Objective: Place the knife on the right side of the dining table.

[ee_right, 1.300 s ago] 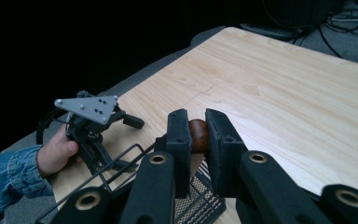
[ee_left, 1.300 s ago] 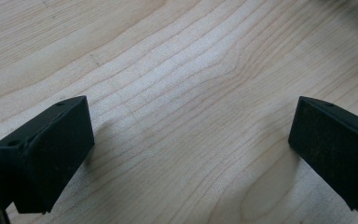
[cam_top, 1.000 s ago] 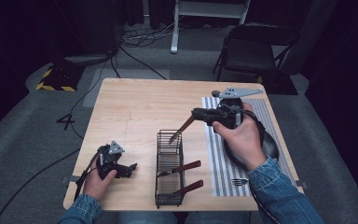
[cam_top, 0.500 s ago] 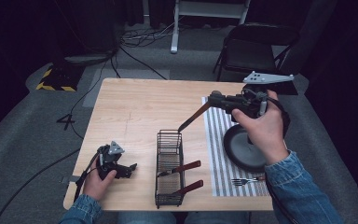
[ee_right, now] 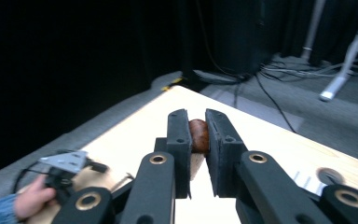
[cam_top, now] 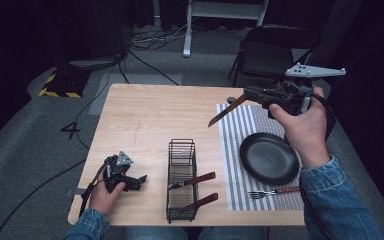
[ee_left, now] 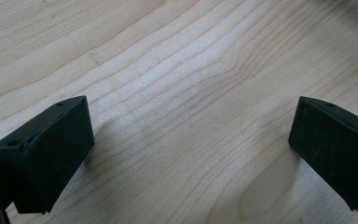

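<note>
Your right gripper [cam_top: 250, 93] is clamped on the brown handle of a knife [cam_top: 226, 111]; in the right gripper view the two black pads [ee_right: 179, 135] press the handle [ee_right: 198, 134] from both sides; the gripper is held above the far right part of the table [cam_top: 145, 115], over the far end of the striped placemat [cam_top: 235, 150]; the blade slants down and toward the table's middle, clear of the surface. Your right hand [cam_top: 302, 127] grips the tool from behind, above the black plate [cam_top: 269, 158]; the plate lies on the placemat; a fork [cam_top: 272, 192] with a brown handle lies on the mat just nearer you than the plate. A wire basket [cam_top: 181, 181] stands near the table's near edge, left of the mat; two brown-handled utensils [cam_top: 197, 180] lie in it, handles projecting over its right side. Your left gripper [cam_top: 135, 181] rests on the table at the near left corner, well apart from the basket; its jaws stand wide apart with bare wood between them; the left hand [cam_top: 105, 192] holds it.
</note>
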### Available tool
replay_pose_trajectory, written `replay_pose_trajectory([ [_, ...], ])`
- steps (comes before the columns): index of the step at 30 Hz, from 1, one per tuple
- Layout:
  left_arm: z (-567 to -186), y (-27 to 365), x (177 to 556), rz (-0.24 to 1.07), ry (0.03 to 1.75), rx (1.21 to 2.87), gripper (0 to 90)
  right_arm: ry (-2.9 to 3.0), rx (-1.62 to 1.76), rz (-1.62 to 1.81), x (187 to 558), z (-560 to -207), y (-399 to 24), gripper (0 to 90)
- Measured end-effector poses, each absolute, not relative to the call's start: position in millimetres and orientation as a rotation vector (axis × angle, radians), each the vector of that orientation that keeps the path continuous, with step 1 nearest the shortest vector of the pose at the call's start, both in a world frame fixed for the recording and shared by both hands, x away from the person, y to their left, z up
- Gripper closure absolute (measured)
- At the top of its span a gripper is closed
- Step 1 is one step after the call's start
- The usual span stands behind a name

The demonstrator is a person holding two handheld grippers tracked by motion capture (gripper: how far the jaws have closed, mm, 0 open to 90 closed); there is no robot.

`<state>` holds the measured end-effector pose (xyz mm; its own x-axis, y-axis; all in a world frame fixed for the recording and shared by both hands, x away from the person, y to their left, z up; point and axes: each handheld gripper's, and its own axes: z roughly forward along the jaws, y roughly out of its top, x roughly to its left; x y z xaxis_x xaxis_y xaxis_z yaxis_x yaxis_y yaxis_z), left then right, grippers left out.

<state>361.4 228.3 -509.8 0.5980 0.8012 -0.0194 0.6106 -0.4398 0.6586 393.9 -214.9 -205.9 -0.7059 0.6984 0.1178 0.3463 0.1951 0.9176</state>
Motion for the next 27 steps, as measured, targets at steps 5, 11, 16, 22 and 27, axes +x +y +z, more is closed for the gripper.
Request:
replay_pose_trajectory([
  [5, -509.8, 228.3, 361.3, 0.391, 1.112, 2.198, 0.2, 2.142, 1.024, 1.475, 408.3, -213.5, -223.7, 80.7],
  [11, -509.7, 228.4, 361.3, 0.391, 1.111, 2.2, 0.2, 2.149, 1.05, 1.44, 431.1, -223.9, -230.5, 80.7],
  [16, -509.6, 228.4, 361.4, 0.391, 1.111, 2.201, 0.2, 2.166, 1.058, 1.404, 453.6, -232.7, -231.6, 80.6],
  [22, -509.6, 228.4, 361.4, 0.391, 1.111, 2.201, 0.2, 2.18, 1.057, 1.357, 476.0, -249.2, -233.6, 80.6],
  [27, -509.6, 228.4, 361.4, 0.391, 1.111, 2.201, 0.2, 2.176, 1.108, 1.332, 493.4, -271.9, -243.5, 80.6],
])
